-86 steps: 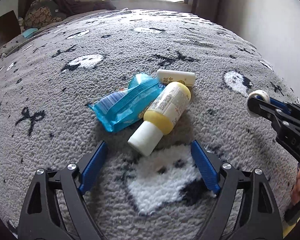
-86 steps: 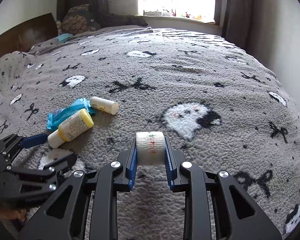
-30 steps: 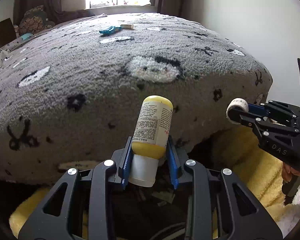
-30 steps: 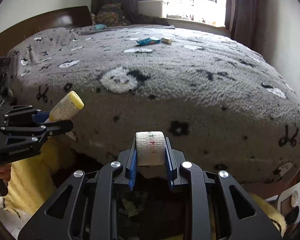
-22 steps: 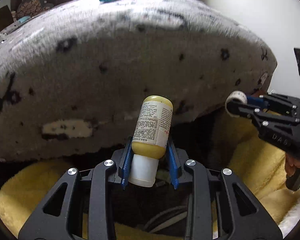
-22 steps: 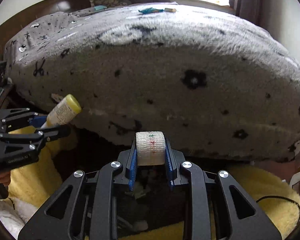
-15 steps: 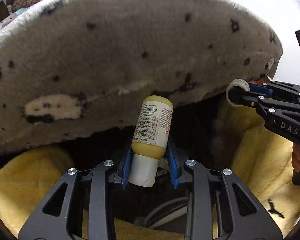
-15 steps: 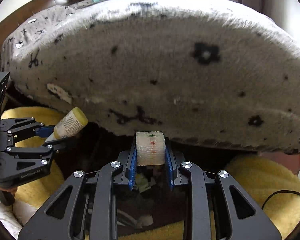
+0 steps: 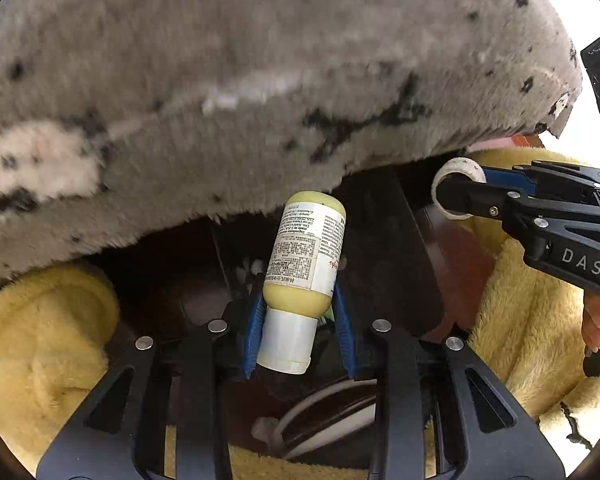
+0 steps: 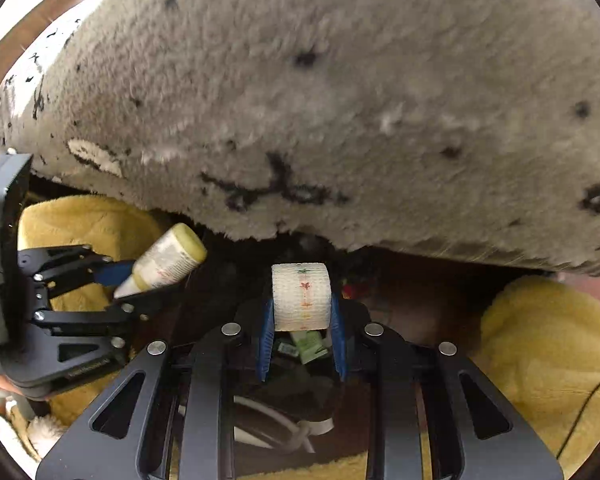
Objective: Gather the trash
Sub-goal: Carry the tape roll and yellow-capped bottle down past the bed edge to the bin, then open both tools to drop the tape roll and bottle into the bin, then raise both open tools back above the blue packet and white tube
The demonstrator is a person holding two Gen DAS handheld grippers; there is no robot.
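Note:
My left gripper point(image 9: 298, 328) is shut on a yellow bottle point(image 9: 306, 256) with a white cap and a printed label, held upright over a dark bin. My right gripper point(image 10: 302, 332) is shut on a white bandage roll point(image 10: 301, 297) with a line of small coloured marks. The bin point(image 10: 296, 392) below both grippers is dark, with paper scraps and a white band inside. The right gripper with the roll point(image 9: 458, 188) shows at the right of the left wrist view. The left gripper with the bottle point(image 10: 168, 262) shows at the left of the right wrist view.
The grey fleece blanket point(image 9: 260, 80) with black and white figures hangs over the bed edge above the bin. Yellow plush fabric point(image 9: 40, 328) lies on both sides of the bin, also in the right wrist view point(image 10: 548, 352). A thin black cable point(image 10: 588, 404) crosses it.
Both grippers carried their objects off the bed top and down past its edge. They now tilt lower over the dark bin. Their grip on the bottle and the roll is unchanged.

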